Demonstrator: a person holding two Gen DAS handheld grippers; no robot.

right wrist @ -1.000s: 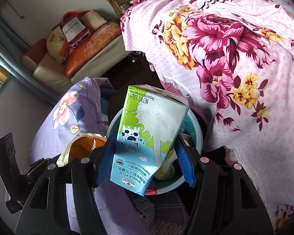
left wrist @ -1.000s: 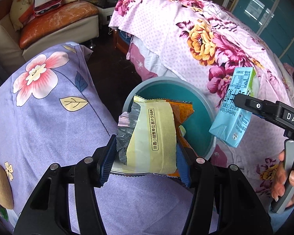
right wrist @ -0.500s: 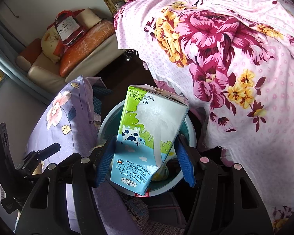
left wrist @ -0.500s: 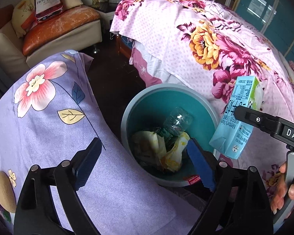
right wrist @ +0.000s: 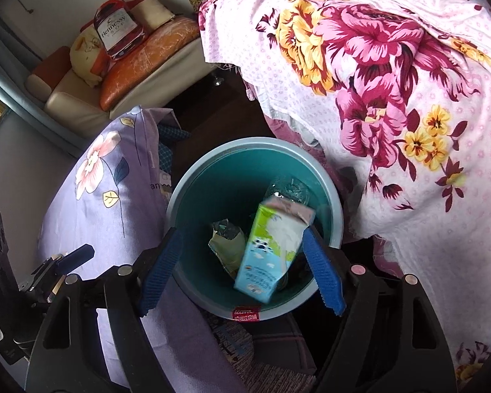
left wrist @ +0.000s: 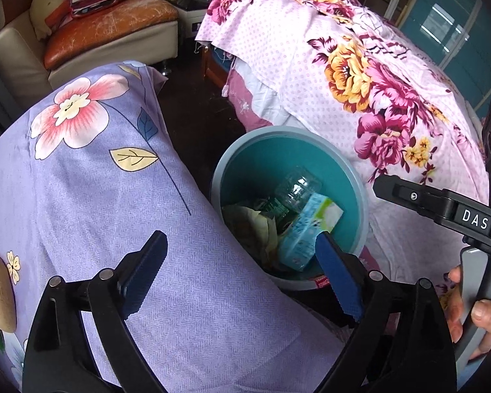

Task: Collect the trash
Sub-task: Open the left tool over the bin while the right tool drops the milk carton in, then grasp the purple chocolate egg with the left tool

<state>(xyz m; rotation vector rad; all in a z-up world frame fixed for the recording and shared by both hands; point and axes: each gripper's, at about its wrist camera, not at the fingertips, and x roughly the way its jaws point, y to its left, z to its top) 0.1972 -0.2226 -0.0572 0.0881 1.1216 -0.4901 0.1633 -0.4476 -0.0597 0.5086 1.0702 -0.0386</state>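
A teal bin [left wrist: 278,132] [right wrist: 245,140] stands on the floor between two cloth-covered pieces of furniture. Inside it lie a clear plastic bottle [left wrist: 298,185] [right wrist: 288,186], a yellow wrapper [left wrist: 255,226] [right wrist: 227,245] and a blue-and-green milk carton [left wrist: 307,229] [right wrist: 271,249]. My left gripper [left wrist: 240,239] hangs over the bin's near edge, its jaws opening and nothing between them. My right gripper [right wrist: 242,234] is above the bin with its jaws opening; the carton sits down inside the bin, free of the pads. A hand [left wrist: 474,314] grips the right gripper's handle.
A purple flowered cloth [left wrist: 98,196] [right wrist: 108,190] covers a bulky shape left of the bin. A pink floral bedspread [left wrist: 360,82] [right wrist: 392,82] hangs on the right. Behind are a sofa [left wrist: 108,32] with an orange cushion and a bottle-shaped pillow [right wrist: 114,29], and dark floor [left wrist: 196,121].
The left jaws opened and the yellow wrapper dropped into the bin. The right jaws then spread and the milk carton fell from them into the bin.
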